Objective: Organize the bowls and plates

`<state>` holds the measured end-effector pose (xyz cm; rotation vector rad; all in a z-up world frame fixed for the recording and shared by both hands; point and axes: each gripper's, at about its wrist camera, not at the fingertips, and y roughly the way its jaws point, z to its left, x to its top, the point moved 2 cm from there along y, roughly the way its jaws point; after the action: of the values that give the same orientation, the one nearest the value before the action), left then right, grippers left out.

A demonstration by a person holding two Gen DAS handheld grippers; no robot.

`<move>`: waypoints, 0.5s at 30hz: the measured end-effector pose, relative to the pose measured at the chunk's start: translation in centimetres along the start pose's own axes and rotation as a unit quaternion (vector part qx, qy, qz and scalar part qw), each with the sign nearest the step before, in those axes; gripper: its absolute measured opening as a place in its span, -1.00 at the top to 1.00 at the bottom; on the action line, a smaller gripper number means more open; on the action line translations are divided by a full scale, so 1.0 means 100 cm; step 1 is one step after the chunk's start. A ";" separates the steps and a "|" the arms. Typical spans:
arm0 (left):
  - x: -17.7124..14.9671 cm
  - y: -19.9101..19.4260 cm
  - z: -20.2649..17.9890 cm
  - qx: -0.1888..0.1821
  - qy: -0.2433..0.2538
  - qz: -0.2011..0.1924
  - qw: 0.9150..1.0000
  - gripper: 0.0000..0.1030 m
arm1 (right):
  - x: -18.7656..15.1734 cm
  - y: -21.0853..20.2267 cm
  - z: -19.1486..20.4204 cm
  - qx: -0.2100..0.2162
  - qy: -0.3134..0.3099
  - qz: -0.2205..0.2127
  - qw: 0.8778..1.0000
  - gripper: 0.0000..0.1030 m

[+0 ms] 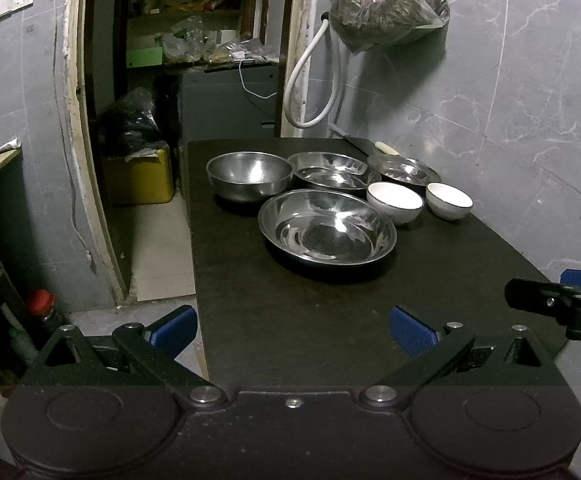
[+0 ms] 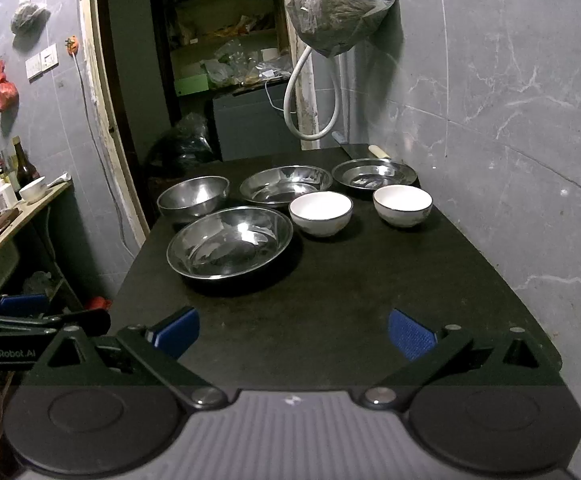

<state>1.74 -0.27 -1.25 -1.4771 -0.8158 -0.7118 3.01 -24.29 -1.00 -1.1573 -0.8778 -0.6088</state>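
Observation:
On the dark table [image 1: 330,320] stand a deep steel bowl [image 1: 249,176], a large shallow steel dish [image 1: 327,230] in front, two more steel dishes [image 1: 332,172] [image 1: 404,171] behind, and two white bowls [image 1: 395,201] [image 1: 449,200]. The right wrist view shows the same: deep bowl [image 2: 193,196], front dish [image 2: 229,242], back dishes [image 2: 286,185] [image 2: 374,174], white bowls [image 2: 320,213] [image 2: 402,205]. My left gripper [image 1: 292,330] is open and empty over the table's near left edge. My right gripper [image 2: 293,332] is open and empty above the near end.
A grey marble wall [image 1: 530,100] runs along the table's right side, with a hanging bag [image 1: 386,4] and a white hose [image 1: 310,80]. A knife [image 1: 384,147] lies at the far end. A doorway [image 1: 170,120] opens at the left. A side shelf [image 2: 10,208] holds bottles.

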 end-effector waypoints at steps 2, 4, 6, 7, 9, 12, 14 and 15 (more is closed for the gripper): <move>0.001 0.002 -0.001 -0.001 0.001 0.001 1.000 -0.99 | -0.001 0.000 -0.001 -0.001 0.001 0.000 1.000 -1.00; 0.000 0.003 -0.002 -0.003 0.003 0.000 1.000 -0.99 | 0.000 -0.003 0.001 -0.004 0.002 0.001 1.000 -1.00; 0.000 0.004 -0.003 -0.003 0.003 0.000 1.000 -0.99 | 0.000 -0.003 0.001 -0.004 0.002 0.001 1.000 -1.00; 0.000 0.004 -0.004 -0.003 0.003 0.000 1.000 -0.99 | 0.000 -0.003 0.001 -0.004 0.002 0.001 1.000 -1.00; 0.000 0.004 -0.004 -0.003 0.002 0.000 1.000 -0.99 | 0.000 -0.002 0.001 -0.004 0.002 0.001 1.000 -1.00; -0.001 0.004 -0.004 -0.004 0.001 0.001 1.000 -0.99 | 0.000 -0.003 0.000 -0.005 0.000 0.002 1.000 -1.00; 0.000 0.005 -0.003 -0.007 0.001 0.003 1.000 -0.99 | 0.000 -0.003 -0.001 -0.007 0.000 0.002 1.000 -1.00; 0.001 0.005 -0.002 -0.010 0.000 0.004 1.000 -0.99 | 0.001 -0.003 -0.002 -0.009 0.000 0.002 1.000 -1.00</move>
<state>2.21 -0.49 -1.49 -1.4968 -0.8040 -0.7165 2.82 -24.57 -0.79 -1.1742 -0.8715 -0.6150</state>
